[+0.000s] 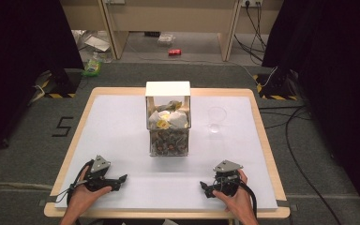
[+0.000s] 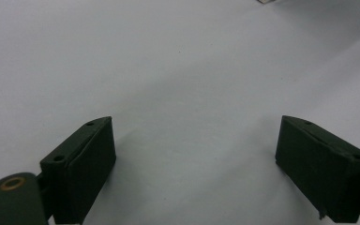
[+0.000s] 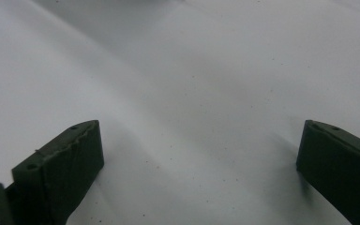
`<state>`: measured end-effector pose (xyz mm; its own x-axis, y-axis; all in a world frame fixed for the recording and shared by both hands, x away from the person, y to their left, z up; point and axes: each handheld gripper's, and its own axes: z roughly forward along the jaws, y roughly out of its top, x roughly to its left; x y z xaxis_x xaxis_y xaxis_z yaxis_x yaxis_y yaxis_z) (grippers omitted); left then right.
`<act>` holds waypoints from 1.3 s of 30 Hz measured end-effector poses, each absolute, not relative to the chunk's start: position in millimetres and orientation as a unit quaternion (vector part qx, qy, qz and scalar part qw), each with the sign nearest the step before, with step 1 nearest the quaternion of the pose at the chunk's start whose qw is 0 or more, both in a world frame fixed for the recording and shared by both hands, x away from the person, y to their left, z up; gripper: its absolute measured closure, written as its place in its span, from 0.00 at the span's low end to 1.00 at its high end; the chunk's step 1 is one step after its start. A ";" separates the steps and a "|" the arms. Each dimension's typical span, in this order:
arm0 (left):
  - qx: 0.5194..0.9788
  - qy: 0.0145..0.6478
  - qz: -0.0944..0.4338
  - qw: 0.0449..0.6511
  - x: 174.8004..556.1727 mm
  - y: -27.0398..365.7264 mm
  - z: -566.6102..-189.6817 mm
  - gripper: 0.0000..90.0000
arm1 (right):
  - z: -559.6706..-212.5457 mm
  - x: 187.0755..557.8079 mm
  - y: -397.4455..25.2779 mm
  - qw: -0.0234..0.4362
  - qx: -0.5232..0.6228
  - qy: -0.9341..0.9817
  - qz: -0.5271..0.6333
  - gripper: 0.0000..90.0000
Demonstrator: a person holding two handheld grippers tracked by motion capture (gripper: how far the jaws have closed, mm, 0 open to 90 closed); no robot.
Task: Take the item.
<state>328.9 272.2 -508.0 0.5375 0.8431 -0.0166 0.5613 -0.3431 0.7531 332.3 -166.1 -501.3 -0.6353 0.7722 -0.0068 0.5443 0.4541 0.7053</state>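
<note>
Matt white tabletop (image 1: 122,136), clear plastic cup (image 1: 216,118) (glossy), wooden edging (image 1: 168,213)

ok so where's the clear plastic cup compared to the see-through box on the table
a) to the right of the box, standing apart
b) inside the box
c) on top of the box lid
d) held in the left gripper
a: in the high view the clear plastic cup stands on the white table to the right of the see-through box, with a bare gap between them.

Probably lab: black curtains (image 1: 18,47), floor cables (image 1: 300,154), hazard-taped stands (image 1: 272,86).
</note>
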 end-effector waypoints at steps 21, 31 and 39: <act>0.796 0.441 0.190 0.368 328.9 272.0 -508.3 0.13 | -464.2 324.5 -171.3 0.206 0.371 0.806 0.413 0.25; 0.796 0.441 0.190 0.368 328.9 272.0 -508.3 0.13 | -436.6 323.8 -167.6 0.220 0.361 0.789 0.446 0.28; 0.797 0.441 0.190 0.367 329.0 272.1 -508.2 0.13 | -405.4 327.8 -167.2 0.235 0.342 0.777 0.473 0.35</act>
<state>329.0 272.1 -508.2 0.5393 0.8419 -0.0216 0.5630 -0.3414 0.7526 327.8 -167.2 -405.4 -0.6548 0.7547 -0.0418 0.3095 0.3182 0.8961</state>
